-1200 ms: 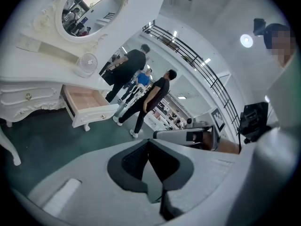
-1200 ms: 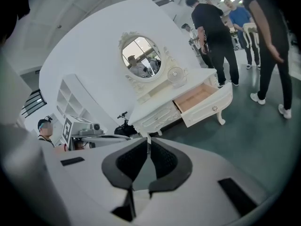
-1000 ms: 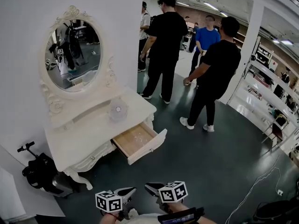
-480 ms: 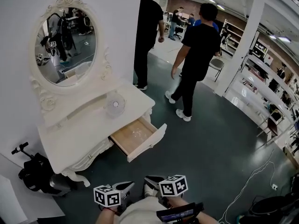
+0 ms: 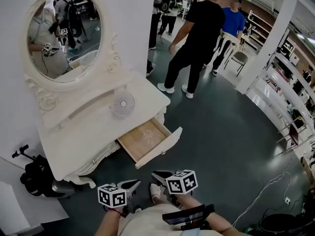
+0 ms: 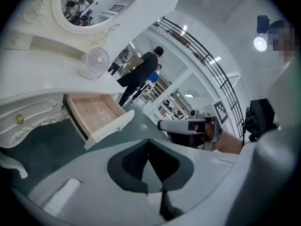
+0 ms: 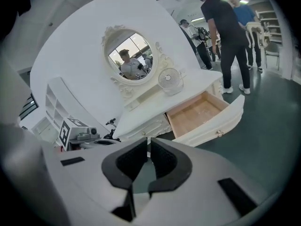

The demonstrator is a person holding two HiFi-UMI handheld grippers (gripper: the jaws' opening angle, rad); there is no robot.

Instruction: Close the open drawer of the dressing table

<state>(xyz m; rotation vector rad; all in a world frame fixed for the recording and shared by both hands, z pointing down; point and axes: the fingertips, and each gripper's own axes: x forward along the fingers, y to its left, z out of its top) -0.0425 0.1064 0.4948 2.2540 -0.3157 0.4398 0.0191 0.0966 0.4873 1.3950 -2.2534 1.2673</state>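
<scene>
In the head view we see the white counter (image 5: 83, 141) standing against the wall, its drawer (image 5: 146, 139) pulled out at the right end, just below a small fan (image 5: 123, 104). We hold the left gripper (image 5: 130, 184) and the right gripper (image 5: 158, 175) side by side low in the frame, well apart from the drawer front. In the left gripper view the fingers (image 6: 134, 159) are clenched with nothing between them, and the drawer (image 6: 96, 113) lies open ahead to the left. In the right gripper view the fingers (image 7: 129, 161) are likewise clenched and empty, the drawer (image 7: 200, 112) open ahead to the right
</scene>
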